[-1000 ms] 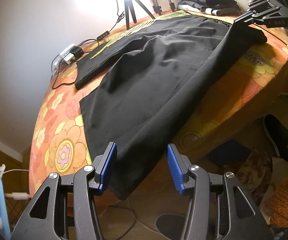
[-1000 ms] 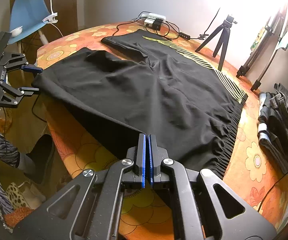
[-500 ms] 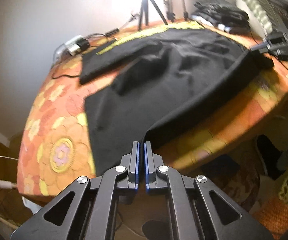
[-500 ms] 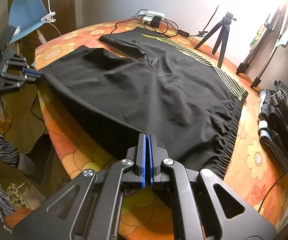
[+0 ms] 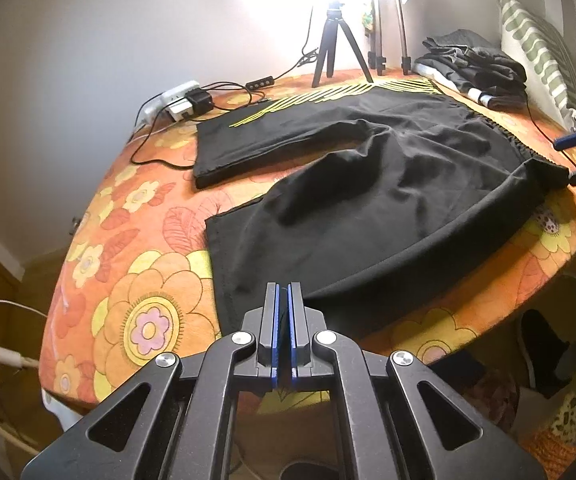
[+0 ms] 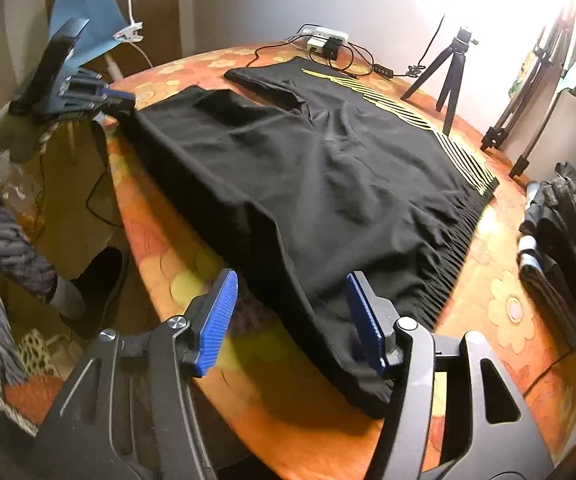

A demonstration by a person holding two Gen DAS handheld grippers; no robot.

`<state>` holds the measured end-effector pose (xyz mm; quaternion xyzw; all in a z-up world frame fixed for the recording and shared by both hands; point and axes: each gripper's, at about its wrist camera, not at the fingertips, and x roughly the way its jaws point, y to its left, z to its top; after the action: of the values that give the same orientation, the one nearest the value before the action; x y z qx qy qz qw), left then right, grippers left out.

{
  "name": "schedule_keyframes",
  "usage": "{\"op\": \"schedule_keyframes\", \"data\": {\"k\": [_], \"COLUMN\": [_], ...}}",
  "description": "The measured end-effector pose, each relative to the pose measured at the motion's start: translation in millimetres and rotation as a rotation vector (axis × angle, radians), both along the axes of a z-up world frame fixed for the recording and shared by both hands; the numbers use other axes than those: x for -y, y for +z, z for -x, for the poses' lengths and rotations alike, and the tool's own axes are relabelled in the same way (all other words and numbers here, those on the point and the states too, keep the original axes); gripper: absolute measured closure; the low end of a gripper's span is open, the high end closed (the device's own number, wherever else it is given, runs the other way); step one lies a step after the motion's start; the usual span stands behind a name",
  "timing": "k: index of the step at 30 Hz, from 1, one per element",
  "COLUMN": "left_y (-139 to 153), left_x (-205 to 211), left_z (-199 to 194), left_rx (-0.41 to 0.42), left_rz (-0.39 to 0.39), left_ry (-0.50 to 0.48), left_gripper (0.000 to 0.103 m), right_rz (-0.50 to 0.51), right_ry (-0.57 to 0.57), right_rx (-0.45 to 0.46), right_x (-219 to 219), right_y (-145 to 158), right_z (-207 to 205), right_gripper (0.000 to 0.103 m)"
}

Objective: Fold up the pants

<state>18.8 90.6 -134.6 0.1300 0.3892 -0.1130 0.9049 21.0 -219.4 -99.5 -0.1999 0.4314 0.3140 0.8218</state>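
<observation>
Item: pants (image 5: 388, 184), black, yellow side stripes; spread flat across the floral counter (image 5: 135, 280), near leg edge draped toward the rim.

Handling, as judged: light, soft, limp cloth; it sags wherever unsupported and slides easily over the cover. Best taken at hem corners and waistband corners.

Left gripper (image 5: 284, 312): fingers pinched shut on the near hem corner, at 6 o'clock in its view.

Right gripper (image 6: 290, 314): fingers spread wide, nothing gripped, the waistband corner lying between them at 6 o'clock.

Also noted: folded clothes (image 6: 560, 236) at 3 o'clock.
</observation>
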Motion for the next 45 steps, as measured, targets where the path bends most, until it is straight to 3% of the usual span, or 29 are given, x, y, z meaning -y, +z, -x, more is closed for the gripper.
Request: {"op": "schedule_keyframes", "data": {"k": [7,8,10,13,17,21,24,27,29,31,36,45], "left_y": [-3,-2,2,8,16,17,7,-3,-4,-6,-18,-27], "left_x": [5,5,3,0,-5,-3,-3,-1,-9,-19,-27,-33], "left_z": [-4,-4,-4,-4,-8,-5,-5,-7,-14,-21,-28,-38], "left_rx": [0.002,0.008,0.023,0.049,0.061,0.069,-0.008,-0.053,-0.079,-0.105,-0.111,-0.108], "left_rz": [-0.018,-0.016,-0.003,0.015,0.059,0.04,0.088,0.041,0.065,0.104,0.054,0.024], "left_ry": [-0.006,-0.002,0.009,0.026,0.038,0.019,-0.034,-0.043,-0.019,0.014,0.07,0.09], "left_gripper": [0.101,0.102,0.102,0.102,0.102,0.102,0.102,0.099,0.092,0.069,0.059,0.057], "right_rz": [0.132,0.139,0.14,0.104,0.059,0.04,0.058,0.074,0.073,0.068,0.068,0.069], "right_ry": [-0.029,-0.037,-0.059,-0.093,-0.149,-0.169,-0.181,-0.174,-0.172,-0.173,-0.171,-0.159], "right_rx": [-0.006,-0.008,-0.018,0.011,0.07,0.074,0.062,0.056,0.058,0.059,0.053,0.033], "right_x": [14,16,20,26,29,28,25,24,22,22,21,16], "right_y": [-28,-30,-30,-19,0,7,1,-4,-4,-4,-6,-12], "right_z": [0,-1,-6,-10,-15,-20,-24,-25,-24,-24,-23,-24], "right_gripper": [0.046,0.051,0.09,0.096,0.098,0.098,0.098,0.098,0.098,0.098,0.098,0.098]}}
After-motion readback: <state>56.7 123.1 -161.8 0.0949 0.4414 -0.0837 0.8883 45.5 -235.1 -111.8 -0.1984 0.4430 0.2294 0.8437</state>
